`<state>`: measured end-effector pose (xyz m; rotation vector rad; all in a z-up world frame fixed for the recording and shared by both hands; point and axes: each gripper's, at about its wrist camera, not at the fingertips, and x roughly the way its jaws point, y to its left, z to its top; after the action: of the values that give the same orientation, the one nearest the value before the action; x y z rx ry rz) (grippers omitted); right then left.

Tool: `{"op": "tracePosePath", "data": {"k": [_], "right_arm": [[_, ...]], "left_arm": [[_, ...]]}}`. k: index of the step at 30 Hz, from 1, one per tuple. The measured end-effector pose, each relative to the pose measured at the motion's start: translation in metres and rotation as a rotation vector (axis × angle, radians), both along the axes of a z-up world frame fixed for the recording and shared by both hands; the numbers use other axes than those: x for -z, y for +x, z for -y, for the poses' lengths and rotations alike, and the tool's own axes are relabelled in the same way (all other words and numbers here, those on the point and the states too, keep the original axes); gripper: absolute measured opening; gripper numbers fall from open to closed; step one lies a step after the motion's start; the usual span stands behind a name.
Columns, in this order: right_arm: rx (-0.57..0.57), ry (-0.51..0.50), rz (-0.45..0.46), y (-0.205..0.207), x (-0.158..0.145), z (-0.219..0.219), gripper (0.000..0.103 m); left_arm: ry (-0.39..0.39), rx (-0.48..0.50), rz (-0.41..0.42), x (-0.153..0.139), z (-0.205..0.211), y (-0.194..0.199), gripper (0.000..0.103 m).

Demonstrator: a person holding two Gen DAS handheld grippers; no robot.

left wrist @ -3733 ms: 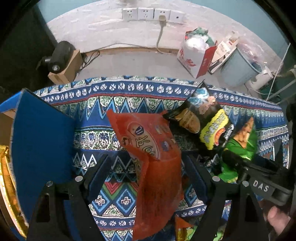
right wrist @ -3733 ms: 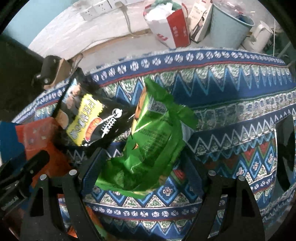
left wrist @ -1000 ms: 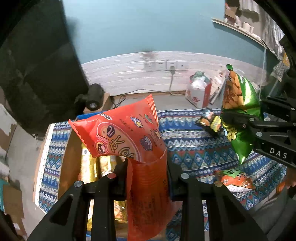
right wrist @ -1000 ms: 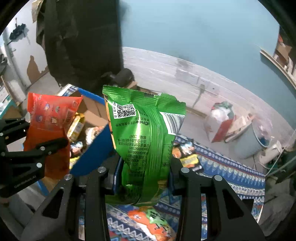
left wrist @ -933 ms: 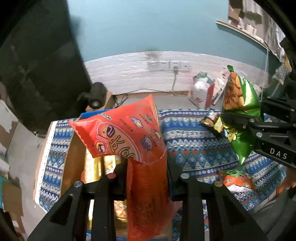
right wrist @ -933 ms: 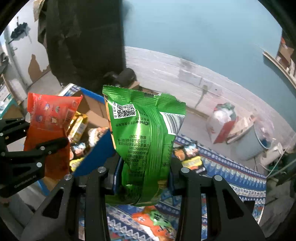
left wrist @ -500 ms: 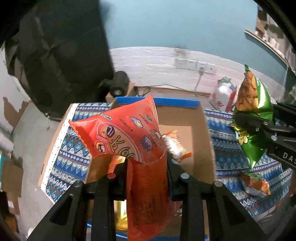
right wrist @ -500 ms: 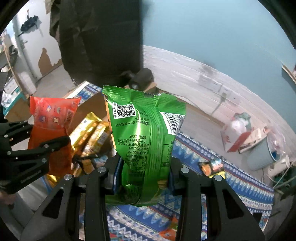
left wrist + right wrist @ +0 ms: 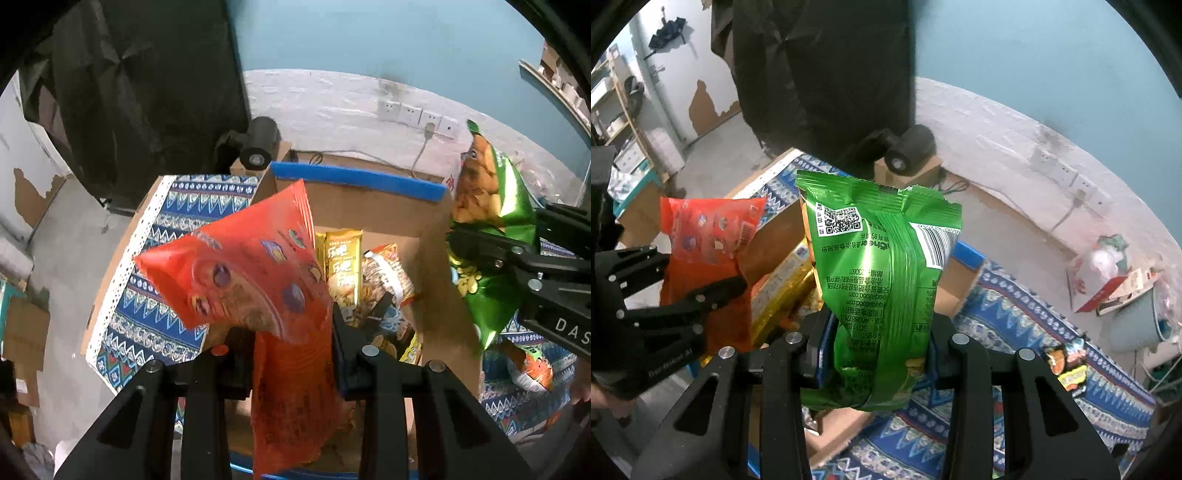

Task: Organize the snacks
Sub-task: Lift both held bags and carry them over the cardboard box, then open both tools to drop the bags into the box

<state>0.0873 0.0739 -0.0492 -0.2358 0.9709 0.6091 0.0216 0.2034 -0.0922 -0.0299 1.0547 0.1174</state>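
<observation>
The red snack bag (image 9: 255,266) and green snack bag (image 9: 882,280) are glossy plastic film, the green one mirror-bright. The cardboard box (image 9: 373,206) is matt brown. The patterned tablecloth (image 9: 1008,314) looks woven cloth.

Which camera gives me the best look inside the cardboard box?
Left wrist: the cardboard box opens beneath it, packets visible inside behind the red bag. Right wrist shows only a wall and gold packets beside the green bag.
</observation>
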Motion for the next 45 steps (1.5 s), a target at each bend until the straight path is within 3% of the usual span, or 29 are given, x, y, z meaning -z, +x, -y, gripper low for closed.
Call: {"op": "tracePosePath", "data": {"k": [3,5,8,14,18,24,37,45], "right_arm": [[-0.014,0.006,-0.036,0.006,0.007,-0.007,0.038],[-0.022,0.006,-0.054,0.009,0.012,-0.011,0.038],[-0.028,0.005,-0.064,0.011,0.016,-0.015,0.038],[-0.038,0.012,-0.083,0.014,0.020,-0.018,0.039],[-0.038,0.028,-0.070,0.018,0.015,-0.015,0.055],[-0.014,0.043,-0.025,0.016,-0.003,-0.001,0.070],[0.049,-0.051,0.048,0.019,-0.011,0.059,0.082],[0.086,-0.076,0.054,0.018,-0.010,0.102,0.083]], "left_arm": [[0.000,-0.009,-0.016,0.003,-0.003,0.002,0.043],[0.017,-0.021,-0.015,0.003,-0.004,0.002,0.064],[0.054,-0.033,0.003,-0.003,-0.004,0.000,0.075],[0.057,-0.033,0.010,-0.006,-0.004,-0.001,0.075],[0.050,-0.027,0.008,-0.008,0.000,0.000,0.075],[0.050,0.004,0.025,-0.014,0.014,0.002,0.075],[0.078,0.099,0.048,-0.027,0.069,0.010,0.079],[0.095,0.178,0.070,-0.037,0.112,0.014,0.081]]}}
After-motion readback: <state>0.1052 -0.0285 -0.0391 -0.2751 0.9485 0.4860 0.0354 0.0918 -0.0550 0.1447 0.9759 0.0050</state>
